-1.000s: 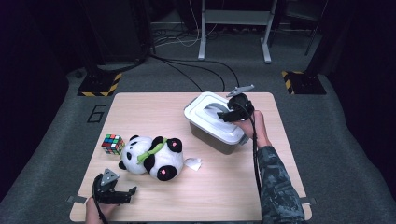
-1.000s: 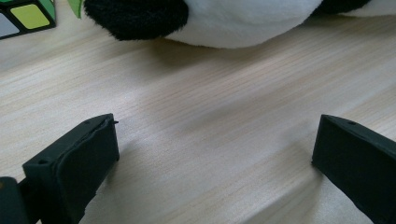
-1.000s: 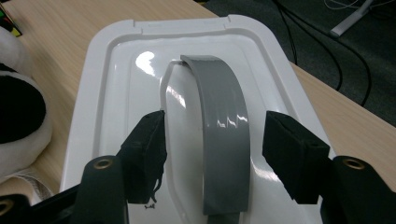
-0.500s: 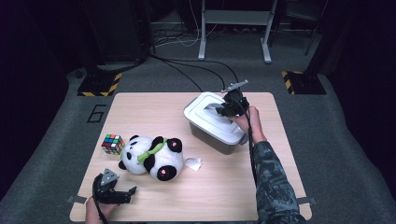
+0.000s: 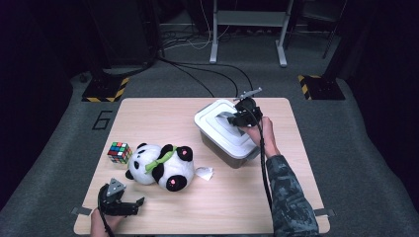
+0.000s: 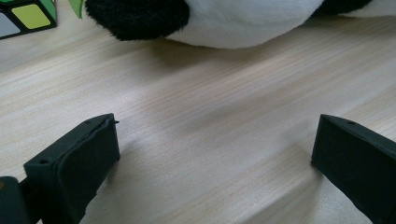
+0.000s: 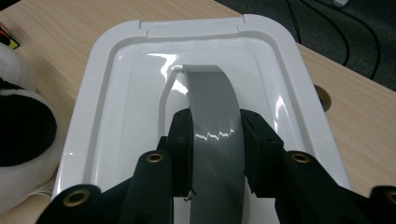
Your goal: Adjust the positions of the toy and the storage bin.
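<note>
**Right claw closing on the bin lid's grey handle**

Since the earlier high view, the right claw point(image 7: 215, 140) has been drawing its jaws together, and they are now pinching the grey handle point(image 7: 212, 107) that is arching over the white lid point(image 5: 225, 129). The hand has shifted only slightly above the bin. The left claw point(image 5: 120, 203) is lying on the counter point(image 5: 276, 197) in the same spot as before, jaws spread with nothing between them.

Location: the lid is sitting on the storage bin point(image 5: 232, 157), which is standing just beside the plush panda point(image 5: 160, 166), on its far right side. The puzzle cube point(image 5: 119, 152) is resting on the panda's other side, near it.

Handling judgement: the lid is looking like thin, glossy moulded plastic, so it is likely proving light, fairly stiff and slippery on its flat faces. The handle strap is the sound place to take hold, at mid-span, where the pads point(image 7: 181, 140) are already pressing on both edges. The strap may be flexing somewhat under a lift, and the bin may be rising with the lid if the rim is snapped tight.
</note>
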Demonstrator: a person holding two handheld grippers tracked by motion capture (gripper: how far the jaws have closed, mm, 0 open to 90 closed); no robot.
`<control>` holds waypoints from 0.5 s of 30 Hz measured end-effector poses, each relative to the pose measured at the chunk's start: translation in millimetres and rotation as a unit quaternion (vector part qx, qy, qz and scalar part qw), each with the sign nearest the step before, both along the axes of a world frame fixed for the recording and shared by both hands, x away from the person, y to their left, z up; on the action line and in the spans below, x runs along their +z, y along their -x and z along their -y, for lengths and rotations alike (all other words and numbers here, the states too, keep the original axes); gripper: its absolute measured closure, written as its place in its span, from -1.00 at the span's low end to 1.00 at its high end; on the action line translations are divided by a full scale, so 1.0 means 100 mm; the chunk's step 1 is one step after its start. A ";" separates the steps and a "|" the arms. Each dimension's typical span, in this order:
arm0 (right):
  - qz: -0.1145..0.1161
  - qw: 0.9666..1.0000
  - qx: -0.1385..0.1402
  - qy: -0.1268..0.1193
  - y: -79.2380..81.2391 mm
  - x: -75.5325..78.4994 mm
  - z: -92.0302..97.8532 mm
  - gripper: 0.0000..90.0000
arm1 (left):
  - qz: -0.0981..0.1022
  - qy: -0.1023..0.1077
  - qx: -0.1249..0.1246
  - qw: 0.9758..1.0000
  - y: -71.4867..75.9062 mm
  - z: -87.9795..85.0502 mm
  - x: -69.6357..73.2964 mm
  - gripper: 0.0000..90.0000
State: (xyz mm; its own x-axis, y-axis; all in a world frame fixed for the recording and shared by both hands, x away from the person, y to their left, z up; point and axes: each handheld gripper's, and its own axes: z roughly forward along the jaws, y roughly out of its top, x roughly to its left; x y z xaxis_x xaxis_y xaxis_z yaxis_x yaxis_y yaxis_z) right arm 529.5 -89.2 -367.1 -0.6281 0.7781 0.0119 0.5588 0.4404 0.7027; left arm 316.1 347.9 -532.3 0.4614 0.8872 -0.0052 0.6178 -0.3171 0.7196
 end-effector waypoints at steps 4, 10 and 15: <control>-0.002 1.000 -0.008 -0.005 0.05 0.00 -0.02 0.49 | 0.000 0.000 0.000 1.000 0.00 0.00 0.00 -0.99; -0.008 1.000 -0.012 -0.006 0.15 0.00 -0.06 0.49 | 0.000 0.000 0.000 1.000 0.00 0.00 0.00 -0.99; -0.012 1.000 -0.016 -0.003 0.25 0.01 -0.11 0.49 | 0.000 0.000 0.000 1.000 0.00 0.00 0.00 -0.99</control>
